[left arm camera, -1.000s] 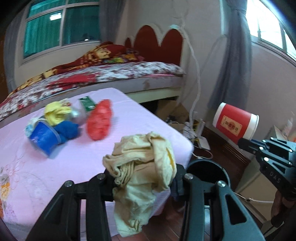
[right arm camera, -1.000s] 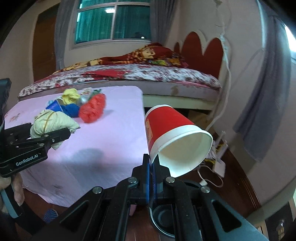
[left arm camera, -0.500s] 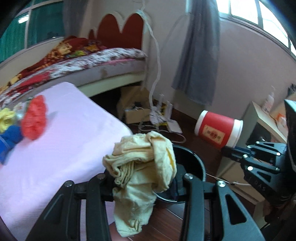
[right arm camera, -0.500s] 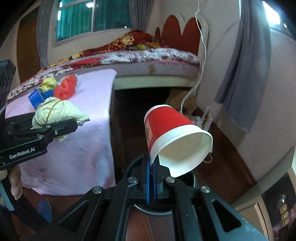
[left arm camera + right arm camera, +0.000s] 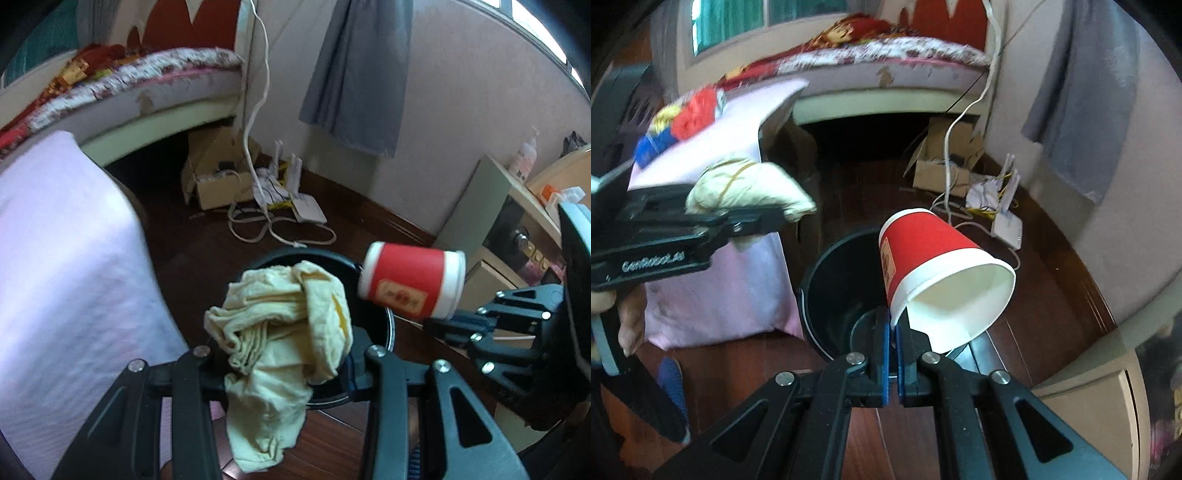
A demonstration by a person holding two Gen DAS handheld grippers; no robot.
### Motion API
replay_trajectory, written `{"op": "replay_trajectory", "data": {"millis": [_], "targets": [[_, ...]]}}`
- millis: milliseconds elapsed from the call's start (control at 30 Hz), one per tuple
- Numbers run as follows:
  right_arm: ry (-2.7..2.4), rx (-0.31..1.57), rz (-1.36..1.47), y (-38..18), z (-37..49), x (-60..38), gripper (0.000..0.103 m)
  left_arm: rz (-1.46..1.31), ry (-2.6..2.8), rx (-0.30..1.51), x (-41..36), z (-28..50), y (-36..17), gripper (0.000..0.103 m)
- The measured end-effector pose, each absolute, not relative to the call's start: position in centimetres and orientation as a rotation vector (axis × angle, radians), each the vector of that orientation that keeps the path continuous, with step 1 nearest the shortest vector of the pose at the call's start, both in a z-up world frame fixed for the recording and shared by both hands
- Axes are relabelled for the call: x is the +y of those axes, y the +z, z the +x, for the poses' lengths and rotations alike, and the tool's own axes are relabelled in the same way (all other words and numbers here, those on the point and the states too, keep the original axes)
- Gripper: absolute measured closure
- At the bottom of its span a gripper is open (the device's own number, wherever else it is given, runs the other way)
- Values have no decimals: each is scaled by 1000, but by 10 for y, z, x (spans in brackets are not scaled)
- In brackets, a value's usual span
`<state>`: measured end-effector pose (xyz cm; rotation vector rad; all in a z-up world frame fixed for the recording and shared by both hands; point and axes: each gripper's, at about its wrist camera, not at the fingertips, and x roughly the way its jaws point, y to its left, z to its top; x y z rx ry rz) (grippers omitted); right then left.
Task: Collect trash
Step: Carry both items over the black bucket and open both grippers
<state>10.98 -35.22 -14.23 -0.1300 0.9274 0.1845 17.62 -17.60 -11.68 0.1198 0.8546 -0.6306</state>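
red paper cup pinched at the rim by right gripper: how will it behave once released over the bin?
The red paper cup looks empty, so probably light. The right gripper pinches only its thin rim, so the wall may crease. It hangs tilted by the black bin edge; released, it might clip the rim and roll.
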Motion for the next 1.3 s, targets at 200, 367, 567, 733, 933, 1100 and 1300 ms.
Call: {"op": "replay_trajectory", "data": {"millis": [200,367,567,733,933,1100,1300], "targets": [[257,1011,-177,-181,136,-356,100,122,-654,952,-186,193,-152,59],[340,1059,-177,-198,156,-357,99,120,-666,1005,-190,202,-170,52],[258,1117,-263,-224,168,-362,37,120,-578,989,-178,199,-176,1],[209,1116,-213,-222,159,-375,36,119,-502,998,-162,193,-178,1],[133,1092,-148,-203,150,-379,8,111,-426,964,-146,178,-161,1],[103,1049,-114,-175,142,-373,2,107,-398,930,-132,164,-142,1],[82,989,-104,-136,125,-353,0,94,-368,886,-110,146,-113,1]]}}
